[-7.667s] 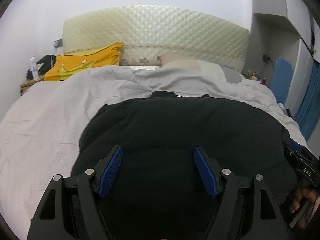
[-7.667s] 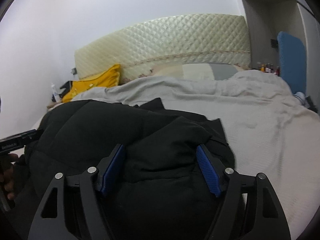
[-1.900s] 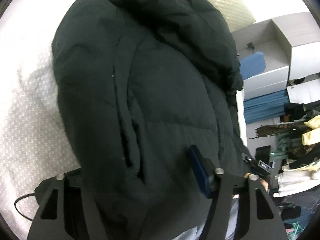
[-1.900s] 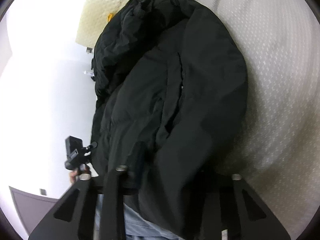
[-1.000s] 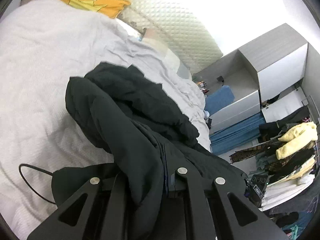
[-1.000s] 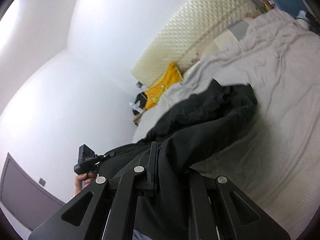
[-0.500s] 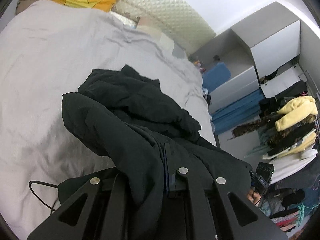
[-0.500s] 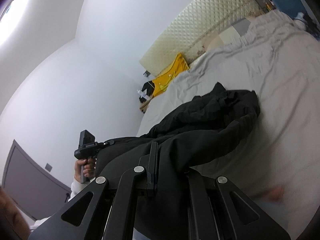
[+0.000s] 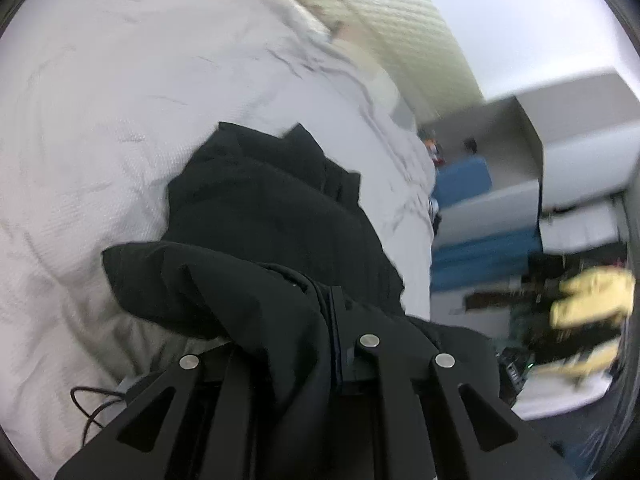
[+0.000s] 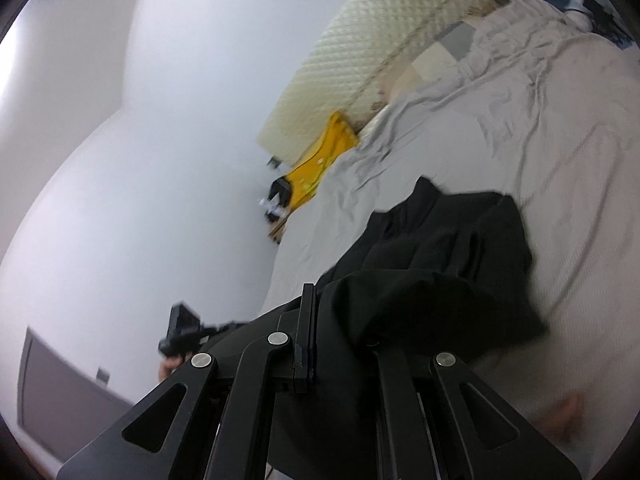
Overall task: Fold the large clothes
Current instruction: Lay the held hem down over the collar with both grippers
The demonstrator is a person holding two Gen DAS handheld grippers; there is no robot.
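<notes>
- Bulky black padded jacket point(image 9: 272, 216) lay in a heap on the pale grey textured bedspread point(image 9: 100, 100), near end lifted off it.
- Left gripper point(image 9: 320, 320) was clenched on a jacket edge, its jaws having just been easing open; fabric draped over the claw.
- Right gripper point(image 10: 340, 320) was clamped on jacket point(image 10: 448, 248) cloth.
- Likely soft, puffy, slippery shell; best held at hems or seams.

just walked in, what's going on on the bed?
A person with a gripper in each hand is folding a black jacket on the bed. The left gripper and the right gripper each pinch an edge of it; the far part lies bunched on the bedding. The left jaws have just been opening slightly, fabric between them.
</notes>
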